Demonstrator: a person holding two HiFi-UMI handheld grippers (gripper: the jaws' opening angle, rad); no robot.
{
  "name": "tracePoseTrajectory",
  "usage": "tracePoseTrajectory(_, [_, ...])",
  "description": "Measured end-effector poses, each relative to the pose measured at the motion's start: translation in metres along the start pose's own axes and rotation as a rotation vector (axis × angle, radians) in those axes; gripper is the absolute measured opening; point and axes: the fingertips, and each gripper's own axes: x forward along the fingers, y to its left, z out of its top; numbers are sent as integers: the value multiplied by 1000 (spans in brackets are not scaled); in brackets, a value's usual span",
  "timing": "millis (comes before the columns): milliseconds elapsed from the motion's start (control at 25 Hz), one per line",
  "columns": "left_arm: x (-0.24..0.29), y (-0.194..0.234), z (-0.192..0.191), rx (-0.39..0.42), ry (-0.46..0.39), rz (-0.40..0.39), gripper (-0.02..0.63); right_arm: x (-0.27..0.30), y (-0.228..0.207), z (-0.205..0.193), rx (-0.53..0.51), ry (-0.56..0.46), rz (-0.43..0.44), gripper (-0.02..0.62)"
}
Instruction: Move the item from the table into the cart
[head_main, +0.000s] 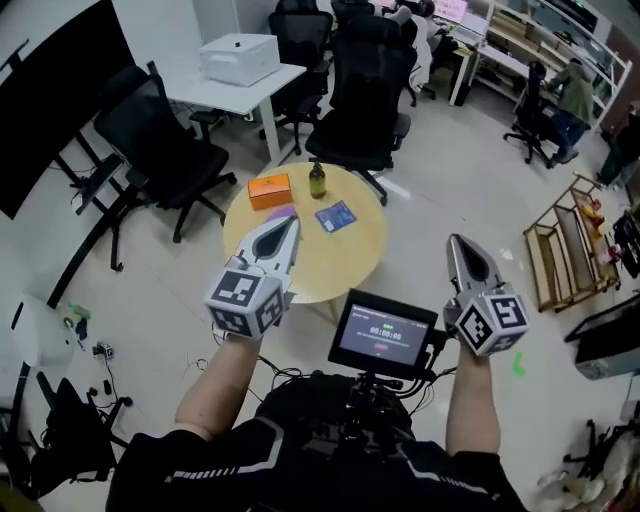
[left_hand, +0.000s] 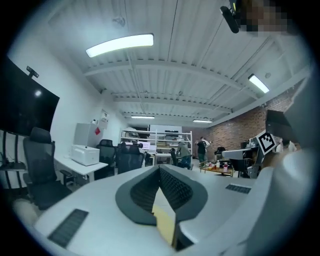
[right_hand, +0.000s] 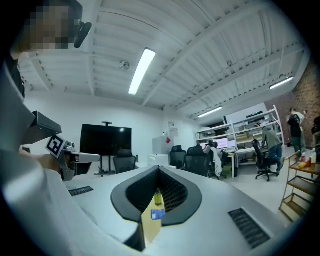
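Note:
A round wooden table (head_main: 350, 250) carries an orange box (head_main: 269, 190), an olive-green bottle (head_main: 317, 181) and a blue packet (head_main: 335, 216). A purple item (head_main: 281, 212) peeks out from under my left gripper (head_main: 287, 226), which hovers over the table's near left part, jaws closed to a point with nothing held. My right gripper (head_main: 460, 245) is held off the table's right edge, shut and empty. A wooden cart (head_main: 565, 250) stands on the floor to the right. In the right gripper view the bottle (right_hand: 158, 198) and blue packet (right_hand: 158, 214) show through the slit behind the jaw tips (right_hand: 159, 169).
Black office chairs (head_main: 160, 140) ring the table's far side, beside a white desk with a printer (head_main: 240, 58). A small monitor on a rig (head_main: 383, 333) sits at my chest. A dark screen (head_main: 50, 90) hangs at left. People sit at desks at the back right (head_main: 570, 95).

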Motion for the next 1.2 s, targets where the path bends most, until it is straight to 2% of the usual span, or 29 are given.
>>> tracePoseTrajectory(120, [-13,117,7,-32,-1,110,0,112,62,0,-1,34,100,0])
tracePoseTrajectory(200, [-14,163,2,-54,8,169,0,164,83,-8,-3,54,161,0])
tracePoseTrajectory(360, [-14,193,-30,-75,24,263,0,214,94,-38,-1,73,261,0])
tracePoseTrajectory(520, [2,266,-40,-95,48,356,0,308,114,-53,8,102,357,0])
tracePoseTrajectory(720, [79,331,-33,-109,49,451,0,435,83,-65,11,135,462,0])
tracePoseTrajectory(840, [95,342,-40,-106,44,486,0,464,78,-78,13,138,513,0])
tracePoseTrajectory(1000, [98,355,-57,-119,51,517,0,480,83,-99,27,154,539,0])
tracePoseTrajectory(1200, [108,418,-47,-129,63,501,0,537,105,-95,31,182,516,0])
